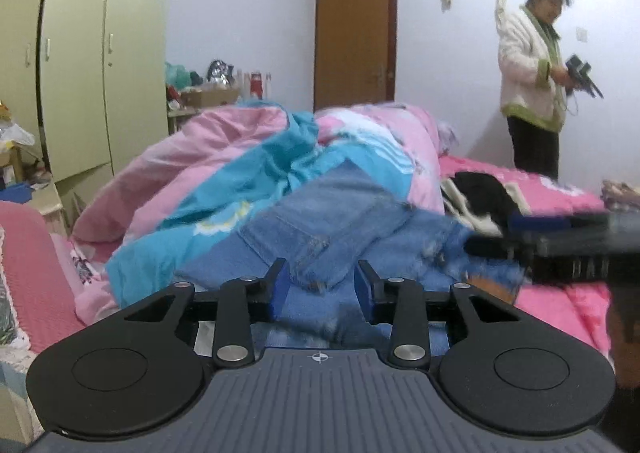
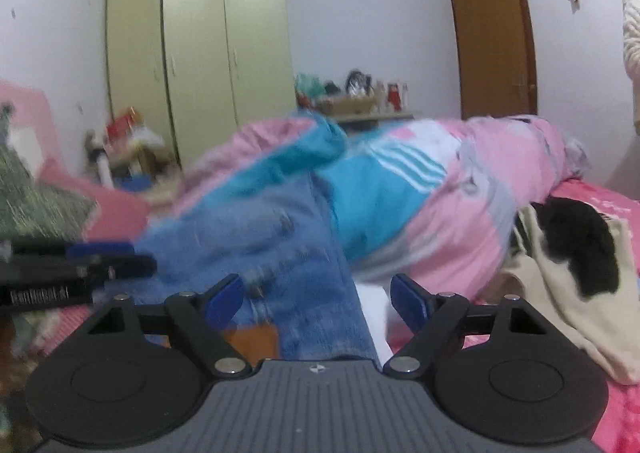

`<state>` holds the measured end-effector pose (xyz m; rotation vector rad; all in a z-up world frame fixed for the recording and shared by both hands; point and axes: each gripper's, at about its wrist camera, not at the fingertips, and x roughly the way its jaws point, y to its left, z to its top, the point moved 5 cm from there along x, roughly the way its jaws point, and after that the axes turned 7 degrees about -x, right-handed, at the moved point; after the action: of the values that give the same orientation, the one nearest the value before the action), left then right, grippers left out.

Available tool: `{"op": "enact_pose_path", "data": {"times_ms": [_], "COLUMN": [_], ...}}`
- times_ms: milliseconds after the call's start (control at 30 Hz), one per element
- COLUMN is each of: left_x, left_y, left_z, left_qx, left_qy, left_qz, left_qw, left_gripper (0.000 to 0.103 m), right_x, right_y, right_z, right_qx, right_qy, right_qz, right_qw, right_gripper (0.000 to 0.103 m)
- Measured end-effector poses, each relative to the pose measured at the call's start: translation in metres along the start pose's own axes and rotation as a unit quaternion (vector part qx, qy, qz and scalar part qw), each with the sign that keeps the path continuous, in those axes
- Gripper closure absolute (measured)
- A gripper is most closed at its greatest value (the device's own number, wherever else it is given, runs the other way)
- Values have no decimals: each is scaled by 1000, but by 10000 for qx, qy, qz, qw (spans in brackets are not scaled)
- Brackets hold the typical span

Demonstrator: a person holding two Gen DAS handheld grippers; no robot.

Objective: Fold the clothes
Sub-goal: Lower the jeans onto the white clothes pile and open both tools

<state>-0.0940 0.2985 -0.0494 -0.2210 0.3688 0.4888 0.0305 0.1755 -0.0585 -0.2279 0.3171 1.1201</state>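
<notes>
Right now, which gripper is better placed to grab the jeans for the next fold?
Left. The left gripper is open with a jeans edge between its fingers; the right gripper is open too, wider, over blurred denim.

Jeans (image 1: pixel 320 229) on bed (image 1: pixel 560 305) (quilt (image 1: pixel 224 149) behind).

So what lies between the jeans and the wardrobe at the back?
In the left wrist view, the bunched pink and blue quilt is heaped between the jeans and the wardrobe. The right wrist view shows the same.
</notes>
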Motion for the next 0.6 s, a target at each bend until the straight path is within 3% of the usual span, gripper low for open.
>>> {"op": "enact_pose_path", "data": {"times_ms": [67, 133, 300, 533, 600], "left_x": [5, 11, 19, 18, 7], "left_y": [4, 7, 4, 5, 5], "left_z": [-12, -20, -31, -21, -6], "left_qx": [28, -14, 179, 232, 26], "left_qy": [0, -130, -187, 159, 83], "left_qz": [11, 86, 207, 81, -22], "left_qw": [10000, 9999, 9995, 9996, 10000], "left_gripper": [66, 66, 65, 64, 67], "right_x": [3, 18, 39, 14, 6], "right_y": [1, 4, -10, 6, 12], "right_z": [2, -10, -36, -36, -36], "right_qx": [-112, -211, 560, -118, -343], "right_qy": [10, 317, 608, -95, -316], "right_qz": [11, 64, 336, -56, -178], "right_qw": [9999, 9993, 9960, 9999, 9988], "right_gripper": [20, 21, 17, 17, 22]}}
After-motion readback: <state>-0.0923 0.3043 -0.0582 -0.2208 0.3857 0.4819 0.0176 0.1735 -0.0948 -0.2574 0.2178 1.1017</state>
